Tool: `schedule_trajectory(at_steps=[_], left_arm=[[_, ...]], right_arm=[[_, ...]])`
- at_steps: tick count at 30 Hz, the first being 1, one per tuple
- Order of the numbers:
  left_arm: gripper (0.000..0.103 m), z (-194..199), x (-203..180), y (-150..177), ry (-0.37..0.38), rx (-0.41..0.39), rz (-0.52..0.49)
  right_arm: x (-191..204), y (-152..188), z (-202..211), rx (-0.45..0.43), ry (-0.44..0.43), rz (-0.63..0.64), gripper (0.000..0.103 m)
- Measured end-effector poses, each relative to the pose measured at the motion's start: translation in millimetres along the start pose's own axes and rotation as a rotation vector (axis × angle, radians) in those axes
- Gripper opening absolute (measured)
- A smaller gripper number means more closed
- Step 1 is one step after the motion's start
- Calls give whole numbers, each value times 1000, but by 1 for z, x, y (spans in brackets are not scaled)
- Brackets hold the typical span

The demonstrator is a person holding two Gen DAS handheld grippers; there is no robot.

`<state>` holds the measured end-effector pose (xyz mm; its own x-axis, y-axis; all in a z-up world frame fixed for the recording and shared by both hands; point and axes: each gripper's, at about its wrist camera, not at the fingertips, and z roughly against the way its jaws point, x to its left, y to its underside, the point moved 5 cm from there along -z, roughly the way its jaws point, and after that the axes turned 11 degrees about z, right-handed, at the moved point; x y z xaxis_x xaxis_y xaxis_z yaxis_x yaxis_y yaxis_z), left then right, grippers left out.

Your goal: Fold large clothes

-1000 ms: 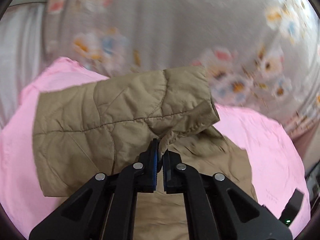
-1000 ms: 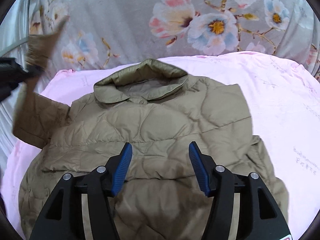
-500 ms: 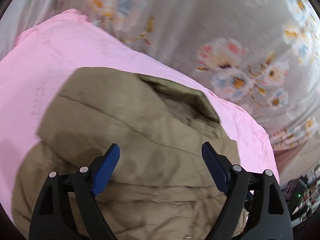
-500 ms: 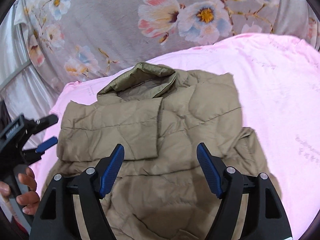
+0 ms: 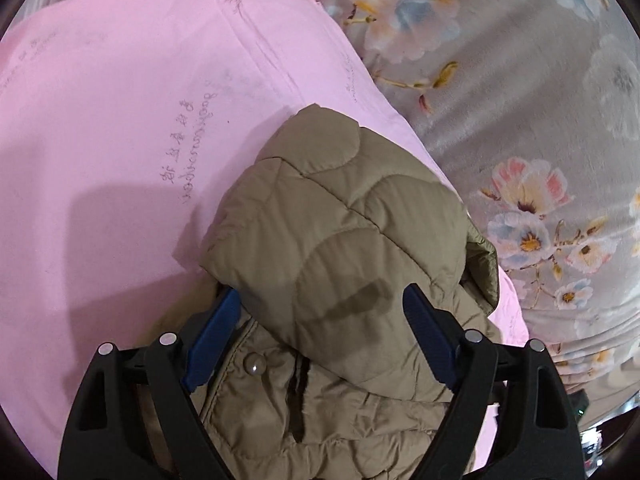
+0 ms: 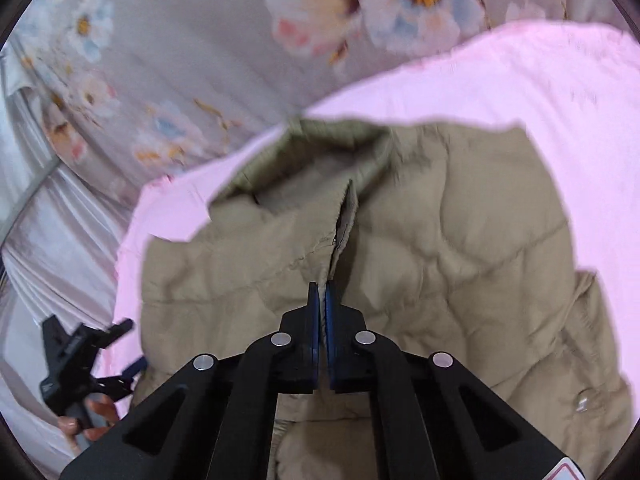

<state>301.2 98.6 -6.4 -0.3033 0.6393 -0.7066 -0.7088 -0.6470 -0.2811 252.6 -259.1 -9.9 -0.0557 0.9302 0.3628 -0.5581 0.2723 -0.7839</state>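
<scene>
A tan quilted jacket [image 6: 440,240] lies on a pink sheet [image 6: 560,80], collar [image 6: 320,148] at the far side, left sleeve folded across its front. My right gripper [image 6: 322,292] is shut on the edge of that folded sleeve near the jacket's middle. In the left wrist view my left gripper [image 5: 320,316] is open, its blue pads on either side of a folded part of the jacket [image 5: 340,220], above a snap button [image 5: 253,367]. The left gripper also shows in the right wrist view [image 6: 124,344], at the jacket's left edge.
A grey floral blanket [image 6: 200,40] lies beyond the pink sheet [image 5: 120,120]. A white cloth [image 6: 48,232] hangs at the left edge. The person's fingers [image 6: 96,420] hold the left gripper's handle.
My left gripper let go of the sleeve after laying it over the jacket and moved to the jacket's left edge. My right gripper moved in and shut on the folded sleeve's edge.
</scene>
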Motion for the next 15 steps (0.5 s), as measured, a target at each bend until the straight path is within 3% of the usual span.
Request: schedule_trajectory(at_steps=[3,6,10,15], left_arm=[[81,-7,-1,-4,-12,-4,18],[75,-13,-1,-8,-59,-18,7],[56,-22,-4,-15,-117,-31,-15],[52,-25,-26,-22,-140,-60,-66]], right_arm=[[7,-28,39,-110,26,52,3],[3,-47,63,-158,46,74,3],[-11,-50,70,-148,88,91,3],[-30,-29,61,-94,135,97,3]])
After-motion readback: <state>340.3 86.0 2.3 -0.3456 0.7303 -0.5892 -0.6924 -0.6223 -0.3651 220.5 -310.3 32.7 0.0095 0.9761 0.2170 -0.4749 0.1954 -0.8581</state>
